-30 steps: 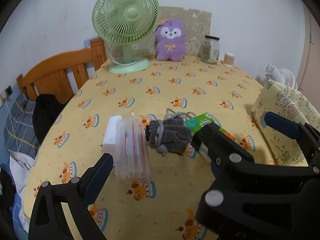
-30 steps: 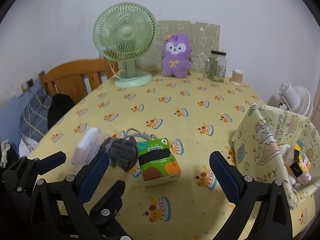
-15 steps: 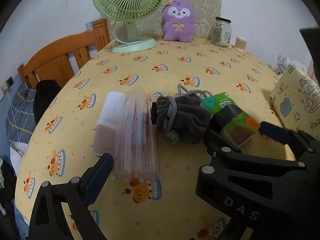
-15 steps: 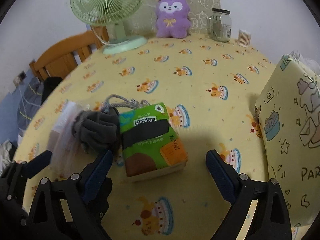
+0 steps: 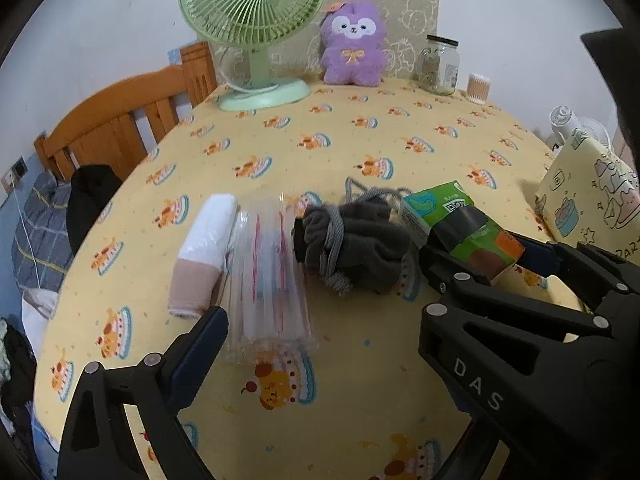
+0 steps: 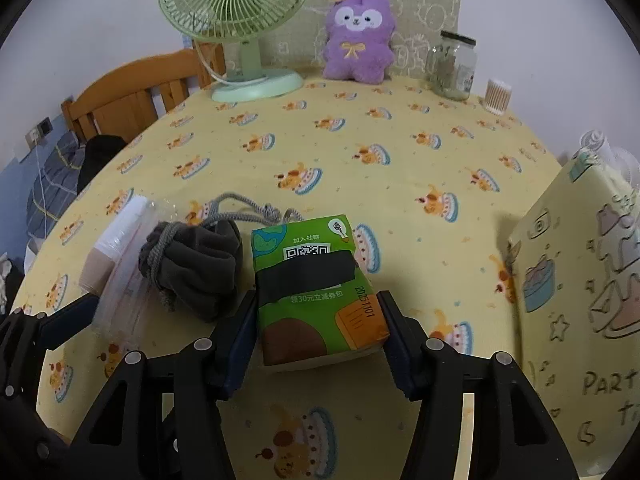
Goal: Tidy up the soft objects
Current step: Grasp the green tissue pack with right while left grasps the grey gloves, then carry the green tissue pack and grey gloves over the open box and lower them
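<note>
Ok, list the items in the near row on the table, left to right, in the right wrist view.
White-and-beige rolled cloth → clear plastic bag → dark grey drawstring pouch → green tissue pack between the right gripper jaws → yellow cartoon-print bag.
</note>
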Tool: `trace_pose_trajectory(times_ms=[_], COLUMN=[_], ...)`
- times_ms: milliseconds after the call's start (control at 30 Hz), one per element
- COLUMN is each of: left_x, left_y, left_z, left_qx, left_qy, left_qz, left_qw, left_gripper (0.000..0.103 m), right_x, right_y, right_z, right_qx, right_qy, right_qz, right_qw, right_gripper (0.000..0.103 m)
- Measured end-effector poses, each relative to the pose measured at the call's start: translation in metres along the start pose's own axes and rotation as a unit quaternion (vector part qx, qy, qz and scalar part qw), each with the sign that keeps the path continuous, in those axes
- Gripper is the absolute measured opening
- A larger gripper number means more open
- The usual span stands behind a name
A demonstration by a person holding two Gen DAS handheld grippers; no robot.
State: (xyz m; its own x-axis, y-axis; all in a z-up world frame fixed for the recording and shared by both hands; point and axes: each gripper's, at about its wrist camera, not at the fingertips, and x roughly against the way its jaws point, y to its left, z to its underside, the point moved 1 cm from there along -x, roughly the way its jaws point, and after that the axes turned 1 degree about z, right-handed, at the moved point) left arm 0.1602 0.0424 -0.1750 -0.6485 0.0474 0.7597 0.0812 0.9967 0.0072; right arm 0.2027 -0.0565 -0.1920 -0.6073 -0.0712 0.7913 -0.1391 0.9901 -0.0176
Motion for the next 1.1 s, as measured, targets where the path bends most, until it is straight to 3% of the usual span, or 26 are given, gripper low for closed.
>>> trace_pose_trajectory(times_ms=[267, 533, 700, 767, 933, 1000, 1067, 1100], left_x=[0.016, 0.003, -0.007, -0.012, -0.021, -0.023, -0.026, -0.027], left_y=[-0.010, -0.015, -0.021, -0.024, -0.028, -0.029, -0.027, -0.027], left_z=[-0.017, -0.036, -0.044, -0.046, -0.046, -0.046, -0.046, -0.046], left_qx=[-0.018, -0.018, -0.026, -0.028, -0.039, -0.039, -0.035, -0.034], left_qy=[-0.038, -0.049, -0.044, -0.038, -0.036, -0.035, -0.026, -0.024], left_qz=[-0.002, 0.005, 0.013, 0.017, 0.003, -0.011, -0.041, -0.050], left_qw=[0.9991, 0.9986, 0.9986, 0.9987, 0.9986, 0.9986, 0.9982, 0.9979], left_gripper=[0.098, 0.097, 0.091, 0.078, 0.076, 0.071, 0.057, 0.057], right_x=[0.028, 0.037, 0.033, 0.030, 0.020, 0.018, 0.016, 0.015], right_y=[-0.010, -0.017, -0.022, -0.025, -0.032, -0.034, -0.034, -0.034], right_z=[-0.011, -0.024, -0.027, -0.027, -0.025, -0.025, -0.024, -0.024], right_qx=[-0.012, -0.013, -0.030, -0.035, -0.045, -0.047, -0.047, -0.045], right_qy=[-0.039, -0.057, -0.055, -0.051, -0.044, -0.042, -0.040, -0.038], right_qz=[0.009, 0.018, 0.017, 0.017, 0.019, 0.020, 0.021, 0.020], right_qw=[0.999, 0.998, 0.998, 0.998, 0.998, 0.998, 0.998, 0.998], right_gripper=[0.060, 0.060, 0.060, 0.060, 0.060, 0.060, 0.060, 0.060])
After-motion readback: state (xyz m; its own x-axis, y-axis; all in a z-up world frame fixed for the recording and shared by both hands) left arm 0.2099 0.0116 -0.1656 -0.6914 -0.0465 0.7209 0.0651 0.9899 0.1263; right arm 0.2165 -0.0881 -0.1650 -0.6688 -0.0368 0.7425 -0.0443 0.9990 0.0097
